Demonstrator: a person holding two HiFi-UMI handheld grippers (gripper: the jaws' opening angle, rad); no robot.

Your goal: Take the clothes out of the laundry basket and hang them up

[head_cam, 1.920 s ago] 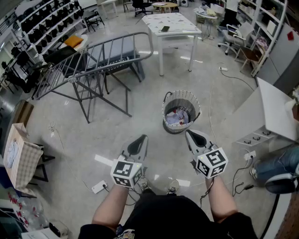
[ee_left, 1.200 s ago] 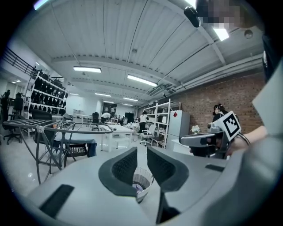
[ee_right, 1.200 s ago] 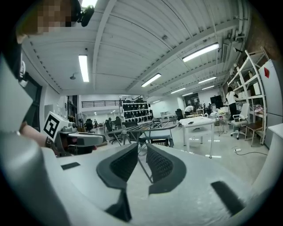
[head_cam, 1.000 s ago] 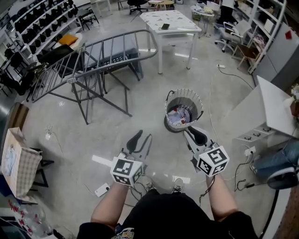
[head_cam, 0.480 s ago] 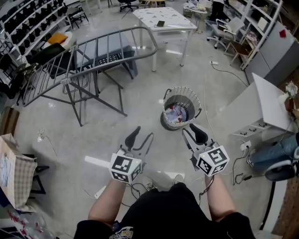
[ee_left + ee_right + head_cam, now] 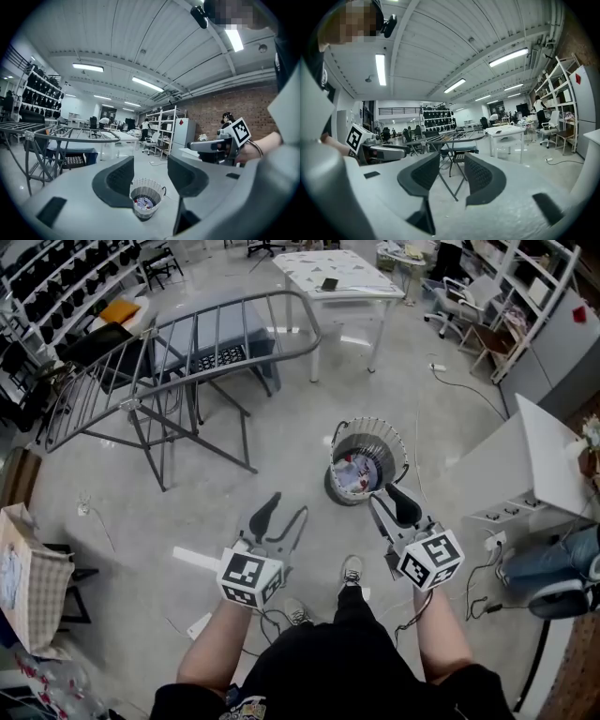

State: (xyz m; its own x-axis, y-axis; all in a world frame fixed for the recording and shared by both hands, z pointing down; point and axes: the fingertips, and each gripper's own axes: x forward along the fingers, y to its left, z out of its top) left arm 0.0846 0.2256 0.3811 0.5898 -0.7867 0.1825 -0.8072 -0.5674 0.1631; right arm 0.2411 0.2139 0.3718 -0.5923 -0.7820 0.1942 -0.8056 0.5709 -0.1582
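Smooth grey concrete floor [image 6: 234, 493], faintly glossy under the lights. Laundry basket [image 6: 367, 421] of thin white ribs, looks like wire or plastic; crumpled cloth clothes [image 6: 354, 474] inside. Drying rack [image 6: 178, 348] of matt grey metal tube. Left claw [image 6: 150, 171] and right claw [image 6: 450, 174] in matt grey plastic, dark pads finely dimpled.
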